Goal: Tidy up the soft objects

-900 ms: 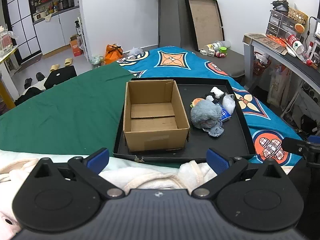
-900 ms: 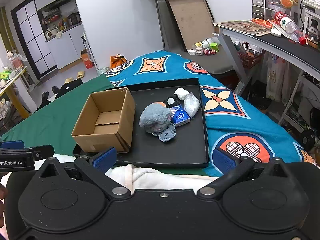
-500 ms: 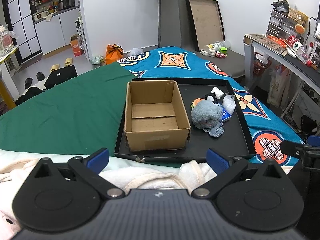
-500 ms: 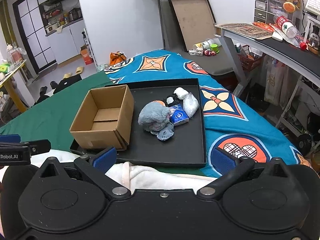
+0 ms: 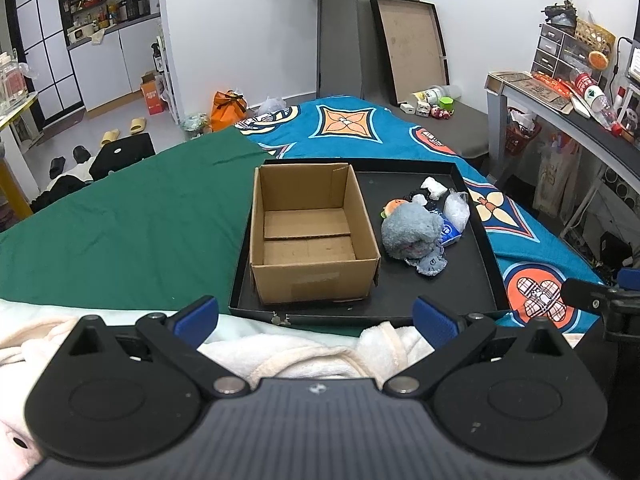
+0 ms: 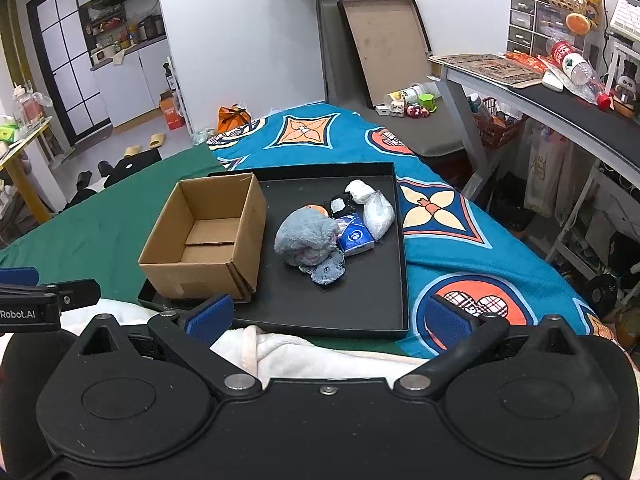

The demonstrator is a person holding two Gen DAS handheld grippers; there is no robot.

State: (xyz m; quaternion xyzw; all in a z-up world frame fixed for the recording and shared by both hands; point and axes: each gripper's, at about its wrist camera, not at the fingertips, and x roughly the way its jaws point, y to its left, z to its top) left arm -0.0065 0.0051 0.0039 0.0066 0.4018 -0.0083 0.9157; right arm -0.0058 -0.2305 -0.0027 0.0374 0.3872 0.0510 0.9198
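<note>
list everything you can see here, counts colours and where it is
tray: 1, black, on the bed
box: 1, brown cardboard, open and empty, left part of tray
plush: 1, grey-blue, mid tray, right of box
tissue pack: 1, blue and white, against plush
plastic bag: 1, clear, right of pack
white wad: 1, far end of pile
orange toy: 1, mostly hidden behind plush
bedcover: 1, blue patterned, right of tray
green sheet: 1, left of tray
desk: 1, cluttered, far right
left gripper: open, empty
right gripper: open, empty

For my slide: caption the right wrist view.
Open right gripper faces empty cardboard box and soft items on black tray.
</note>
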